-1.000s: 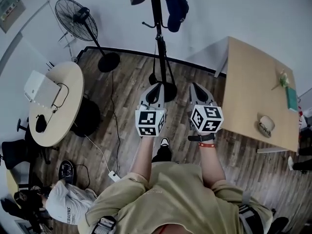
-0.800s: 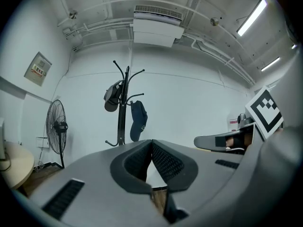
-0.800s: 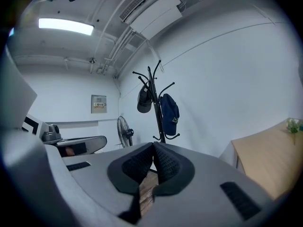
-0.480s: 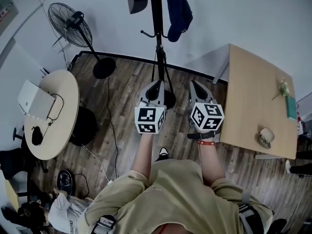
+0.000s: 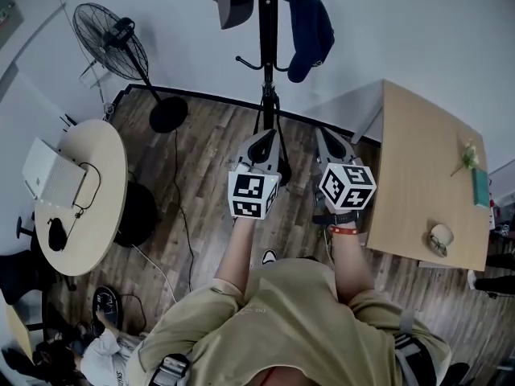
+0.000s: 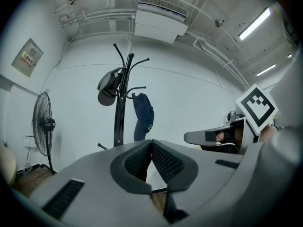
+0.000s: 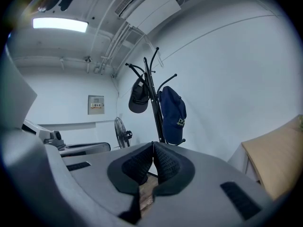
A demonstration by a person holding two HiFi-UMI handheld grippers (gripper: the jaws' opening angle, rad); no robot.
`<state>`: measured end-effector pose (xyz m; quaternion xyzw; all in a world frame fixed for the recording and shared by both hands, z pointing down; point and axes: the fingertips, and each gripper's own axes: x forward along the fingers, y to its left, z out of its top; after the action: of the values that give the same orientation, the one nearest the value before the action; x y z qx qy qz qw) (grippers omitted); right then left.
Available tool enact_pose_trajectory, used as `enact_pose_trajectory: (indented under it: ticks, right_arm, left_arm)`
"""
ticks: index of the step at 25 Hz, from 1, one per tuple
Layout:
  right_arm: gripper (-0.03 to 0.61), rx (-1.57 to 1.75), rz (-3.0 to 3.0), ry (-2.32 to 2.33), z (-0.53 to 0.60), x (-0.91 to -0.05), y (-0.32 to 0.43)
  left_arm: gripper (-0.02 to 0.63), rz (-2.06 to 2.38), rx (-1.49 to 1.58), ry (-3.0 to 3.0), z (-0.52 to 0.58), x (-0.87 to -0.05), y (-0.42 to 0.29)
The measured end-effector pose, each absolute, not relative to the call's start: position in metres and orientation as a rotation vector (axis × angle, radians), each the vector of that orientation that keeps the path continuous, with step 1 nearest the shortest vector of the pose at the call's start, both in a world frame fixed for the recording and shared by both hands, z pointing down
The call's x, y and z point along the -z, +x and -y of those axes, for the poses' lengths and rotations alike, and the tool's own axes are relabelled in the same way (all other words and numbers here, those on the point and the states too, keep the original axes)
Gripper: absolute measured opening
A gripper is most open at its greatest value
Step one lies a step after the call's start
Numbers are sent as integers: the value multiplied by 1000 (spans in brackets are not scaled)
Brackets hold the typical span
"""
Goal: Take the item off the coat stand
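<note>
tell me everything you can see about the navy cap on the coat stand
The navy cap looks like soft dark blue fabric, with small pale print on one side, too small to read. It hangs lengthwise from an upper hook of the black coat stand, on its right in the head view. Nothing but the stand appears to touch it.

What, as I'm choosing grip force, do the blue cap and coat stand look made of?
Blue cap: probably soft matte fabric; it hangs slack and creased. Coat stand: likely black-painted metal, judging by its thin rigid pole and curved hooks.
</note>
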<state>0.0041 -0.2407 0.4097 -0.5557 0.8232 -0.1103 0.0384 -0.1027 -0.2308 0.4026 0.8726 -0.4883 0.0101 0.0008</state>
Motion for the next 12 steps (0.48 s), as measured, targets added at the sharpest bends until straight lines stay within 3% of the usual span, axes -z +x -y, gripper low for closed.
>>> enact_pose_trajectory:
  ticks: [12]
  right_arm:
    - [42, 366, -2552, -1637, 329, -398, 31]
  left_arm:
    - [23, 1482, -57, 2752, 313, -403, -75]
